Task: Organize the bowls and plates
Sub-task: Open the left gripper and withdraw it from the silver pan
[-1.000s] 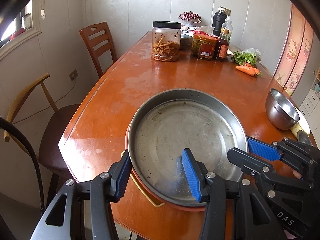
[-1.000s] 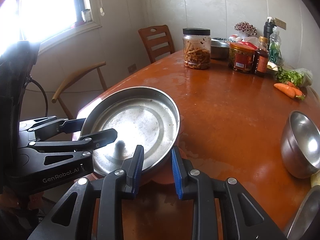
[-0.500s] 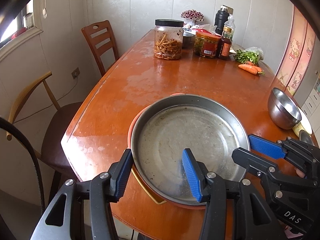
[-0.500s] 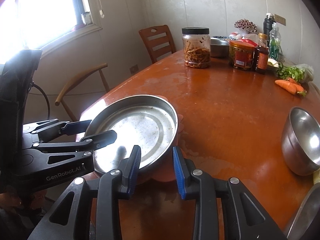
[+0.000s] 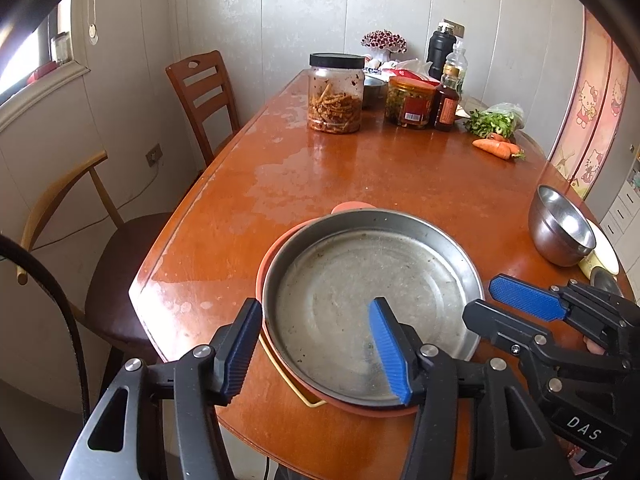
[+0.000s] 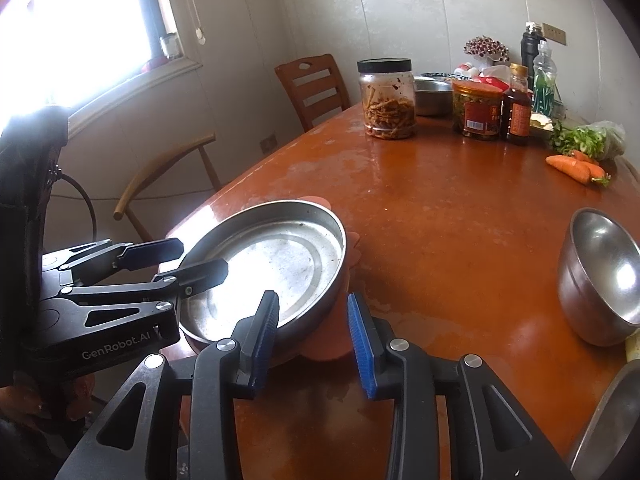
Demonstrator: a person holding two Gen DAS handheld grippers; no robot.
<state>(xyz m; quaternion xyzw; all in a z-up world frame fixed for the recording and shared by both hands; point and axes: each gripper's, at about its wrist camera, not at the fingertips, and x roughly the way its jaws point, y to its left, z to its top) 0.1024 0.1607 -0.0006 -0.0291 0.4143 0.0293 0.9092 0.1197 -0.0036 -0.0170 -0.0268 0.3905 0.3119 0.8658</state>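
Both claws have loosened: the left claw [image 5: 316, 346] and right claw [image 6: 314, 338] are opening off the steel pan's [image 5: 372, 304] rim, leaving it nested on the orange plate [image 5: 266, 264] near the bench's [image 5: 360, 176] near edge, apparently placed.

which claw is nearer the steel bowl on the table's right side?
Right. The right claw straddles the metal pan's near rim on the side facing the steel bowl; the left claw straddles the pan's rim farther from it. Both are opening.
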